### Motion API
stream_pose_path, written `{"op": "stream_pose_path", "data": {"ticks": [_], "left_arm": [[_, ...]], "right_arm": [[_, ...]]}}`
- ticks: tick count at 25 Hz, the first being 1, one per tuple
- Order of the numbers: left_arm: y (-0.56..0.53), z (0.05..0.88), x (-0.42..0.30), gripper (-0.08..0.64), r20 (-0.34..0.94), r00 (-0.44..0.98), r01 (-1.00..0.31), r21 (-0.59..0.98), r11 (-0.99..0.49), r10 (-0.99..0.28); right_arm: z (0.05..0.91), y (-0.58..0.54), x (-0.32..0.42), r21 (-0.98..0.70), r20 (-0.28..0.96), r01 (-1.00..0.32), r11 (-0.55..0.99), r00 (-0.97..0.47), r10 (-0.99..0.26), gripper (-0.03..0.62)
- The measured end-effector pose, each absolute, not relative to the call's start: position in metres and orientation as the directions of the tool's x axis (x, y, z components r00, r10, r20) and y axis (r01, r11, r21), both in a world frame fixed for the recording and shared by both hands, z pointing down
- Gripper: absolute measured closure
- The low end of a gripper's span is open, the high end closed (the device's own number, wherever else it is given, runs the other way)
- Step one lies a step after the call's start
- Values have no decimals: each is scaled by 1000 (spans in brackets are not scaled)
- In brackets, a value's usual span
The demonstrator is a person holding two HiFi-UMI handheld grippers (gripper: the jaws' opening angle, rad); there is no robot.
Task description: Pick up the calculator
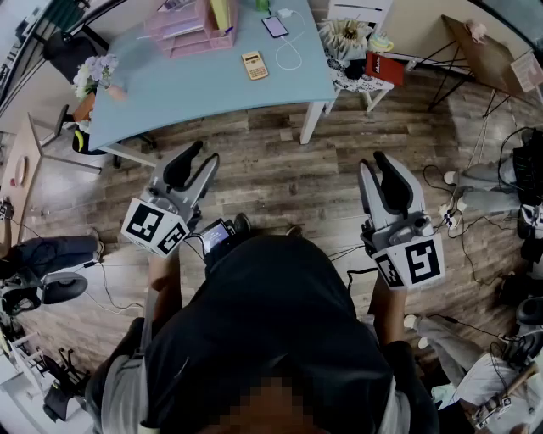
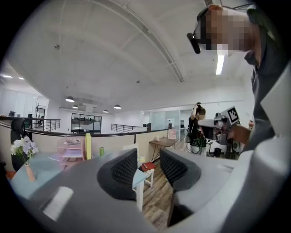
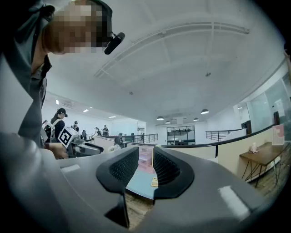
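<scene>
1. The calculator (image 1: 254,65) lies flat on the blue table (image 1: 195,93), near its front edge, beside the pink trays (image 1: 188,30).
2. The left gripper (image 1: 204,153) hangs well short of the table, jaws apart, nothing between them.
3. The right gripper (image 1: 373,161) is also off the table, jaws a narrow slit apart and empty, with the calculator (image 3: 154,182) far off in the gap.

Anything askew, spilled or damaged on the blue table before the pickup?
Nothing stands out. The calculator lies flat on the blue table, apart from the pink trays and the phone on its cable. The left gripper and right gripper are short of the table, jaws empty.
</scene>
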State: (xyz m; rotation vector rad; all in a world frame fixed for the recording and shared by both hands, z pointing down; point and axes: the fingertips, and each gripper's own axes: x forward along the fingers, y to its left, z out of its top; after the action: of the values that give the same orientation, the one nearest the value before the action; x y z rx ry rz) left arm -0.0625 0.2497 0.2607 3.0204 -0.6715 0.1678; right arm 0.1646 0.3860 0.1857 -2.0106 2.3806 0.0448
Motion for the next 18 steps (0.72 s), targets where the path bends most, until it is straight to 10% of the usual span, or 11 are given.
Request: {"op": "stream_pose_path", "data": {"ticks": [18], "left_arm": [[181, 271, -184, 356, 81, 932, -358, 49, -932, -354]], "right_arm": [[171, 318, 27, -4, -50, -992, 127, -126, -991, 500]]}}
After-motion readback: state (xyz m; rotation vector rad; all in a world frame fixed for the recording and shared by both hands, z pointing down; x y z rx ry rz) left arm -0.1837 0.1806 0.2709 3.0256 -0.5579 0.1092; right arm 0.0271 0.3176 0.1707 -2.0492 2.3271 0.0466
